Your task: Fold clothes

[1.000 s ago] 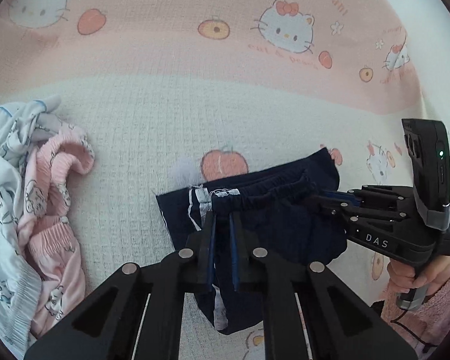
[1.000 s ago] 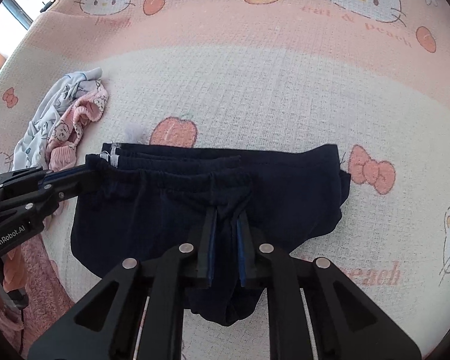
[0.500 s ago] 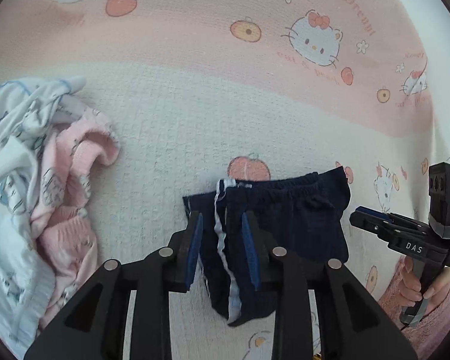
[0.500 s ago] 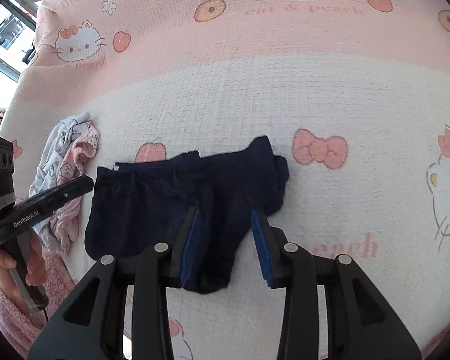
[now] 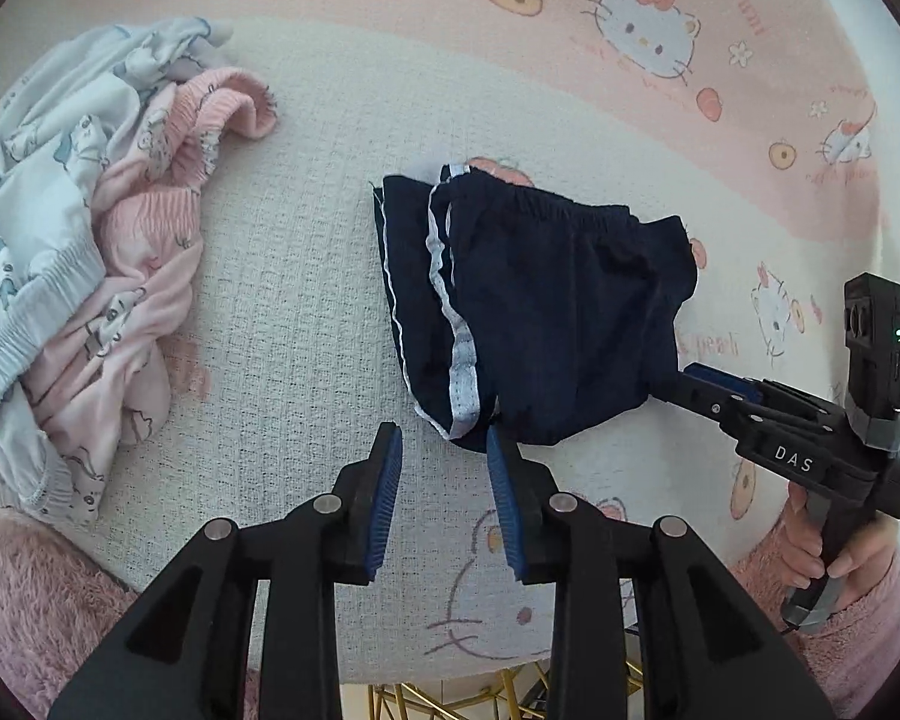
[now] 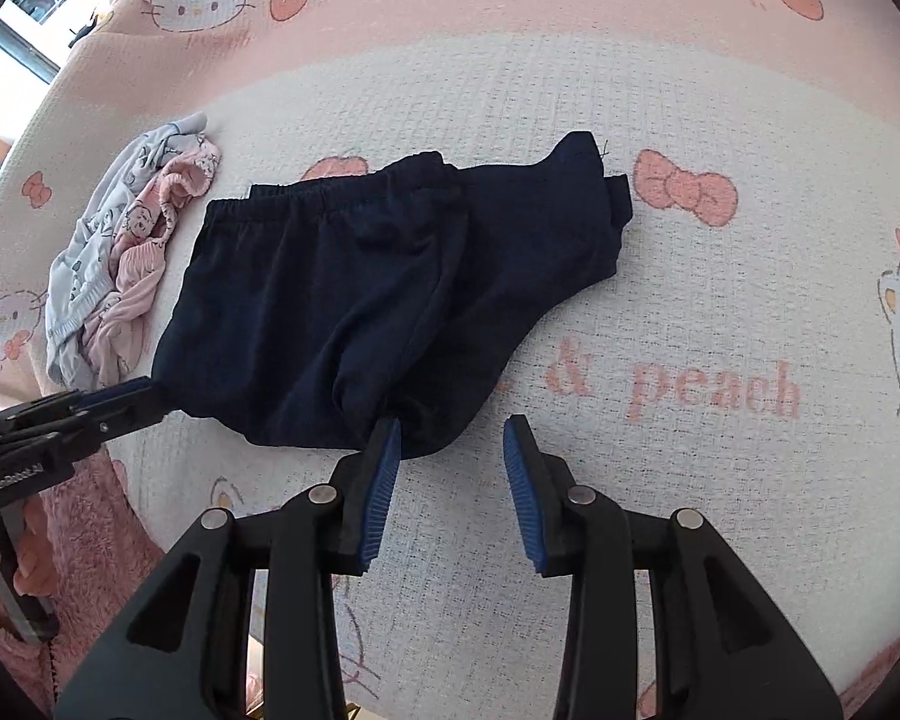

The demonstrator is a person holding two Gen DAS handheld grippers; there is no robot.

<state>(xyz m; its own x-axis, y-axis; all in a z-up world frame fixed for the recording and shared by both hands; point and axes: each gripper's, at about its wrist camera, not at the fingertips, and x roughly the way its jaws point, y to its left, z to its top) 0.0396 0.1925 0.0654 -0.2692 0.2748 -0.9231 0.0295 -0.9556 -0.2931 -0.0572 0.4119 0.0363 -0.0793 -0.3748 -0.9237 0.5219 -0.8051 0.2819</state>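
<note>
The navy shorts point(image 5: 546, 306) lie folded on the cartoon-print blanket point(image 5: 306, 276), right of the heap of pale clothes point(image 5: 84, 252), while the left gripper point(image 5: 444, 450) and right gripper point(image 6: 450, 438), both just opened, hold their fingers spread and empty at the shorts' near edge.

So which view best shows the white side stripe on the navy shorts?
The left wrist view: the white side stripe runs plainly down the navy shorts. In the right wrist view the shorts look all navy, with no stripe visible.
</note>
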